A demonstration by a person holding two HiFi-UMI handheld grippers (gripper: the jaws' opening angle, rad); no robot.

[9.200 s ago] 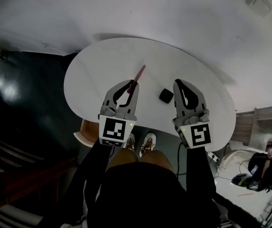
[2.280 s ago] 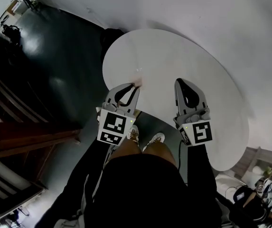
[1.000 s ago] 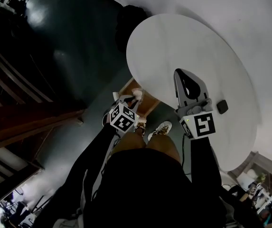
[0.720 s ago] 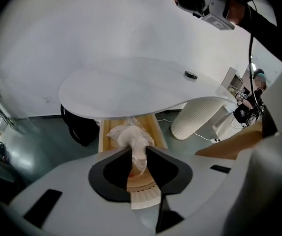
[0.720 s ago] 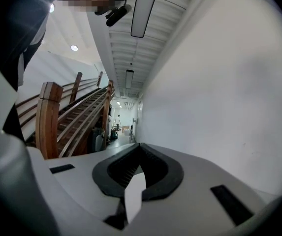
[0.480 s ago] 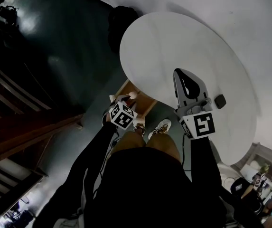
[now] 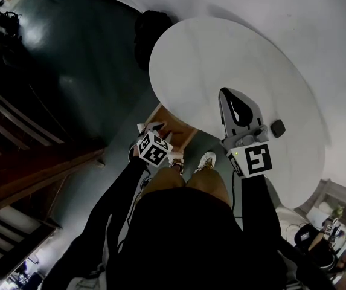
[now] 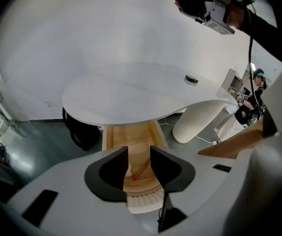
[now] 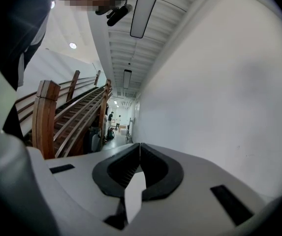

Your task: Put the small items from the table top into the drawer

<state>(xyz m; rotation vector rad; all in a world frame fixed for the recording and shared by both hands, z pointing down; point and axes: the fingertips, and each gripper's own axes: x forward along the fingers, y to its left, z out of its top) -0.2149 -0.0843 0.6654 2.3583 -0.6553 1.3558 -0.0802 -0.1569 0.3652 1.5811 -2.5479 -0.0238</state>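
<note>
A thin red stick lies on the floor of the open wooden drawer under the white table. My left gripper points steeply down into that drawer. Its jaws have just been opening and stand apart, with the stick below the gap and free of the pads. In the head view the left gripper is at the drawer's near end. A small black item rests on the table, right of my right gripper. The right gripper is held level above the table, shut and empty.
The table stands on a ribbed white pedestal. The person's shoes are on the dark floor beside the drawer. A wooden staircase rises to the left, and a white wall runs behind the table.
The left gripper carried the red stick off the table and down to the drawer. Its jaws have opened and the stick now lies in the drawer. The right gripper has stayed over the table.
</note>
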